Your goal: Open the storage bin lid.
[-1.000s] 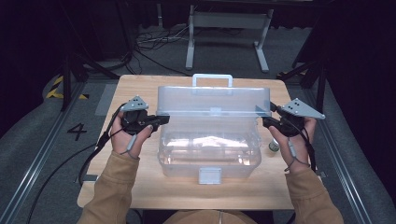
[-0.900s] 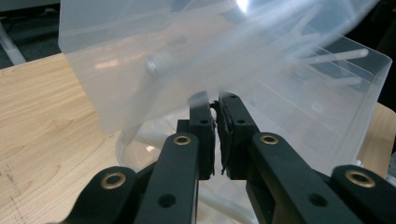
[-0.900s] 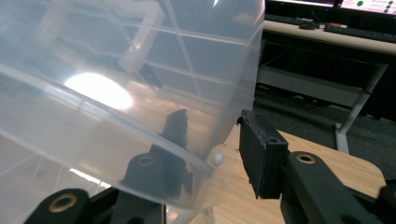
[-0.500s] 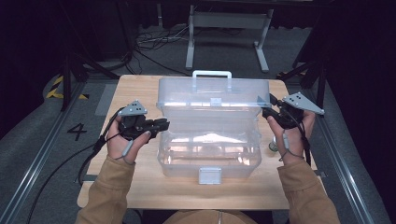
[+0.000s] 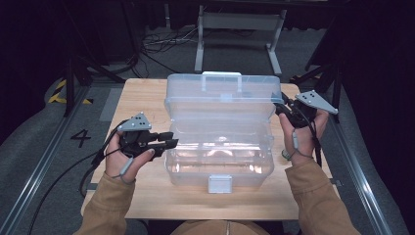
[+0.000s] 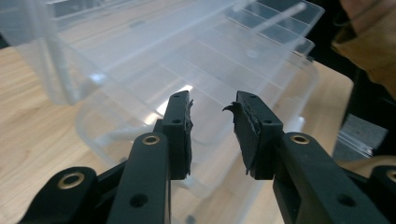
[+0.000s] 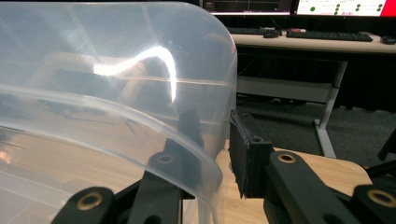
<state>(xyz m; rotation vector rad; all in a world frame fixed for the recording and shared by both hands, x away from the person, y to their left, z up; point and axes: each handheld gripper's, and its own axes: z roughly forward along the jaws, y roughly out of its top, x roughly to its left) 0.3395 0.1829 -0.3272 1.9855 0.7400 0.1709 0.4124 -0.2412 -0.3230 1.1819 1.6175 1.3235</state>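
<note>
The clear plastic box (image 5: 220,142) sits mid-counter, lid (image 5: 222,95) raised. It looks light, stiff and slippery. The right claw (image 5: 280,108) has been closing over the lid's end wall, the best hold; the left claw (image 5: 171,141) has been opening, empty.

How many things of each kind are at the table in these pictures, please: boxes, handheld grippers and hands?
Clear plastic box, its lid raised: 1
Handheld grippers, the left gripper and the right gripper: 2
Hands, the left hand and the right hand: 2
Wooden table: 1
Total: 6
</note>
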